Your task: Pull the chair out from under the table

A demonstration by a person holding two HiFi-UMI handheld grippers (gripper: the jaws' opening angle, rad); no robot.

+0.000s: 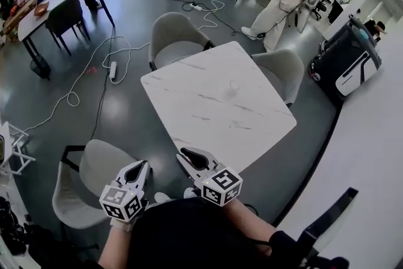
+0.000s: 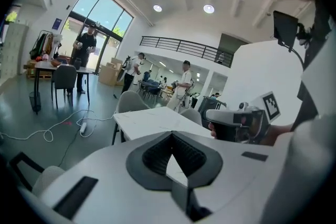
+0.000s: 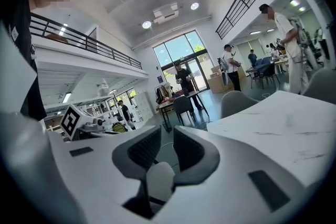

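Hovering beside the grey chair (image 1: 94,167) at lower left, standing apart from the marble bench (image 1: 220,97): left gripper (image 1: 141,165) fingers clenching nothing, right gripper (image 1: 184,154) fingers slightly parted, empty. Clenched fingers are probably risking glancing off the backrest.

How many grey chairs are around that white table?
3. One chair at the table's far side, one at its right, one near-left, clear of it. The person's body may hide another.

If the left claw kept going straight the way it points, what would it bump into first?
The left claw would probably meet the white table at its near edge first, though depth is unclear.
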